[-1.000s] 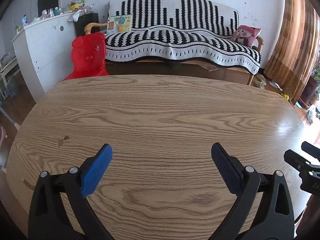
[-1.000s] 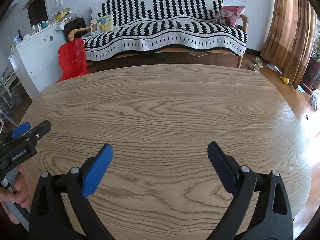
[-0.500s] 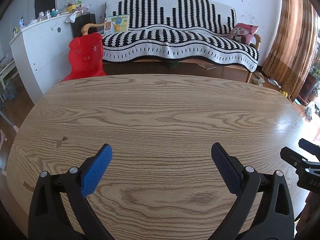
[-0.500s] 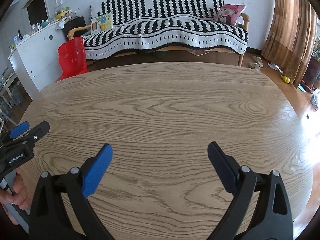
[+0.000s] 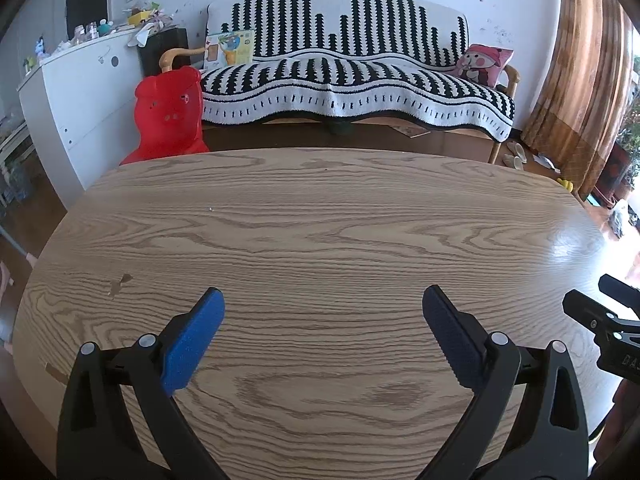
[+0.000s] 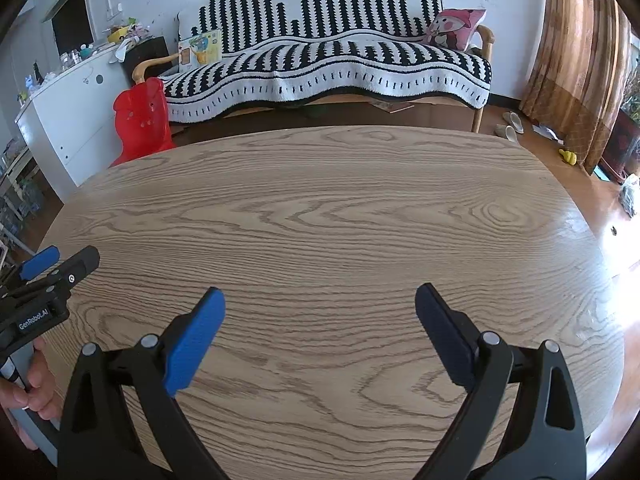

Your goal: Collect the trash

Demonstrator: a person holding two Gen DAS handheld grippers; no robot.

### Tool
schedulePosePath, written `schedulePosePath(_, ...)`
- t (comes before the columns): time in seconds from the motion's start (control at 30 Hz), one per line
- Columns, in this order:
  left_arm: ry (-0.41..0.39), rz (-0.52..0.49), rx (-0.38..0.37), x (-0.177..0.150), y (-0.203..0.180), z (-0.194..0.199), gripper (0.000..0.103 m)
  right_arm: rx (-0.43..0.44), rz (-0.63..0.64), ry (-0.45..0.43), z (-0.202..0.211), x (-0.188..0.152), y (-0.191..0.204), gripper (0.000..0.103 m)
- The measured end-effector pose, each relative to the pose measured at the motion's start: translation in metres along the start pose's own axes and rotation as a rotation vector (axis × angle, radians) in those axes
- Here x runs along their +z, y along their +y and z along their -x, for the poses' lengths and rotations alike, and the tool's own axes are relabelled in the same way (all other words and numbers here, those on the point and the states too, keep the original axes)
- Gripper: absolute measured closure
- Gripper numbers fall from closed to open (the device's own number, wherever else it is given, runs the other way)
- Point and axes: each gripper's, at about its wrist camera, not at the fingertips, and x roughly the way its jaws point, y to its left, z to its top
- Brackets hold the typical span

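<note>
My left gripper (image 5: 323, 300) is open and empty, held just above the near part of an oval wooden table (image 5: 320, 216). My right gripper (image 6: 320, 300) is open and empty too, above the same table. The left gripper also shows at the left edge of the right wrist view (image 6: 48, 268), held by a hand. The right gripper's tips show at the right edge of the left wrist view (image 5: 600, 308). No trash shows on the table in either view; only a tiny white speck (image 5: 209, 209) and a small chipped mark (image 5: 120, 283) in the top.
Beyond the table's far edge stand a sofa under a black-and-white cover (image 5: 352, 80), a red plastic child's chair (image 5: 168, 116), a white cabinet with clutter on top (image 5: 80, 92) and brown curtains (image 5: 576, 80). Slippers (image 6: 508, 128) and a yellow toy (image 6: 568, 156) lie on the floor.
Both views have shifted slightly, with the table and room sitting a little differently in frame. Both grippers stay open and empty.
</note>
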Motion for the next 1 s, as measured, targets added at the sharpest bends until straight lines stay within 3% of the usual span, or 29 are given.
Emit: schedulePosePath(1.0,0.000,-0.007,-0.001,0.0019,-0.0038,0.0008,0.007,-0.001,-0.002,-0.001,0.0019,-0.0008,-0.0026,0.010)
